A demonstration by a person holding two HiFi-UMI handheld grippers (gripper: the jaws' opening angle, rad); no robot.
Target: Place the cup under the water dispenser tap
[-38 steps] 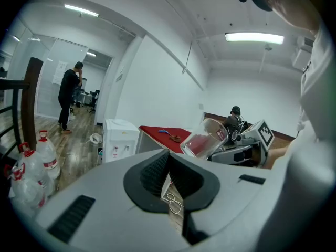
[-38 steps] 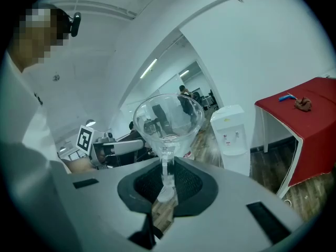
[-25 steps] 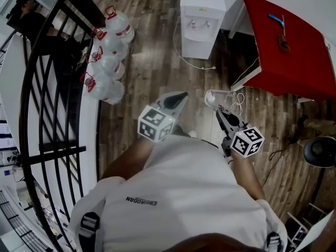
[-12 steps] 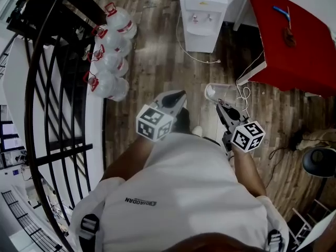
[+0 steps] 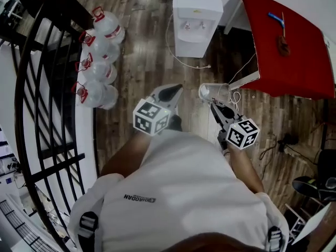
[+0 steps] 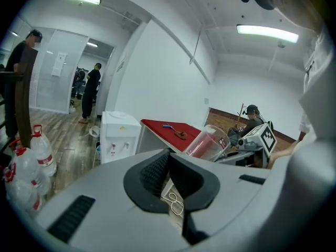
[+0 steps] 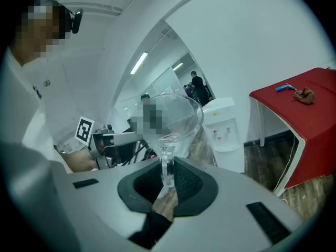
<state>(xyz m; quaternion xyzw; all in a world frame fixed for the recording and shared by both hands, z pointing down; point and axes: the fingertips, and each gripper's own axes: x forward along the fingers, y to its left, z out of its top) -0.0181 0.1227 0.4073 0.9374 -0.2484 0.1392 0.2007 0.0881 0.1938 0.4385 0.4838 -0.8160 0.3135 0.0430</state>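
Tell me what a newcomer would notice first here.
The clear cup clamped in the right gripper, held above the floor. Ahead stands the white dispenser, with a bright red table to its right and water bottles lined along the railing at left.

White shirt (image 5: pixel 184 193), perhaps backpack straps (image 5: pixel 88 226); grey left tongs (image 5: pixel 175 90), right tongs (image 5: pixel 215 108).
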